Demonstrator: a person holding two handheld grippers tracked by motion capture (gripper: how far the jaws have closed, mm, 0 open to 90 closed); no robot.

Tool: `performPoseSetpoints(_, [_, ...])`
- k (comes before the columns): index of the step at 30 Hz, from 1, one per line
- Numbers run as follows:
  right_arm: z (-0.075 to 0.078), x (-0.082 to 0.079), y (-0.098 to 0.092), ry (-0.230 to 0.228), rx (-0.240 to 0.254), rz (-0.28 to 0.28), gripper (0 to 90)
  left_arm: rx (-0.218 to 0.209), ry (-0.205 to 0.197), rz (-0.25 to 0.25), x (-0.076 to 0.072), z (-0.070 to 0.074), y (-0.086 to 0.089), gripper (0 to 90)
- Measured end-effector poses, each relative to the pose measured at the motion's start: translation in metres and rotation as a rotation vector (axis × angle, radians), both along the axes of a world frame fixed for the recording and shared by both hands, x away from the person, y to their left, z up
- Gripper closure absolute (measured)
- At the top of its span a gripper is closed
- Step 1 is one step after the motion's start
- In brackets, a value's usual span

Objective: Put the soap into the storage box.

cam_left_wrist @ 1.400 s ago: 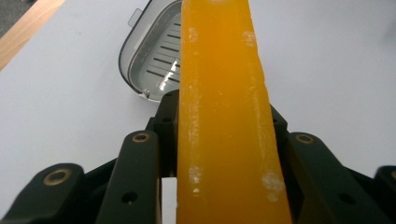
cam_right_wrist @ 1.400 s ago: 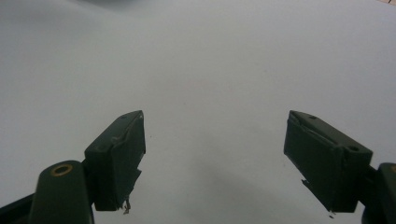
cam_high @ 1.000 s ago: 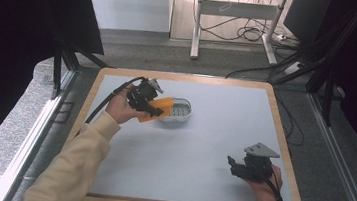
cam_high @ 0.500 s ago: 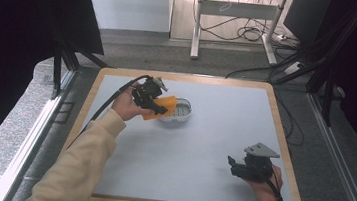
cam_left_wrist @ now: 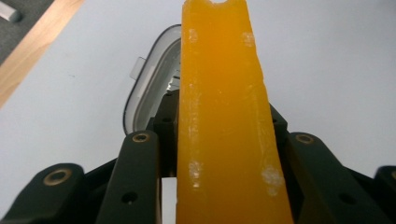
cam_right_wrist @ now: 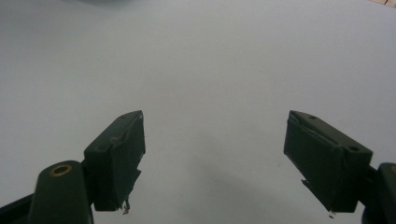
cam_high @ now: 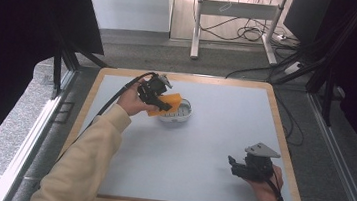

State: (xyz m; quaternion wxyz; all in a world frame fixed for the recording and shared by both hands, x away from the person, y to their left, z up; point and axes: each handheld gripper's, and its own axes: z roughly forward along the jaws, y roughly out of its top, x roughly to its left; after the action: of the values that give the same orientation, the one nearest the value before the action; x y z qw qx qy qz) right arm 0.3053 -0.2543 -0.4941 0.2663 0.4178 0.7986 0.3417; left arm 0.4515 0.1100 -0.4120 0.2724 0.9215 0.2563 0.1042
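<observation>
two grippers; left gripper (cam_high: 159, 98) clamps flat orange sponge (cam_high: 166, 104) over small clear plastic container (cam_high: 177, 114), upper left; sponge may slip out; right gripper (cam_high: 239, 168) wide open, empty.

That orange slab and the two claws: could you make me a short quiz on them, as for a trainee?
1. True or false: the left claw is shut on the orange sponge.
2. Which claw is open with nothing between its jaws? A) left B) right
3. Fill in: the sponge is held above a small white ____.

Key
1. True. The sponge sits clamped between the jaws in the left gripper view.
2. B. The right claw, near the table's front right corner, gapes over bare surface.
3. Bowl, at the far left of the table.
</observation>
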Motion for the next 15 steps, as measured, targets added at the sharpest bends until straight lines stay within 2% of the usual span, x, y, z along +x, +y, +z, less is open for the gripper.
performPoseSetpoints(15, [0.0,0.0,0.0,0.003,-0.001,-0.001,20.8,0.013,0.009,-0.033,0.013,0.001,-0.012,62.0])
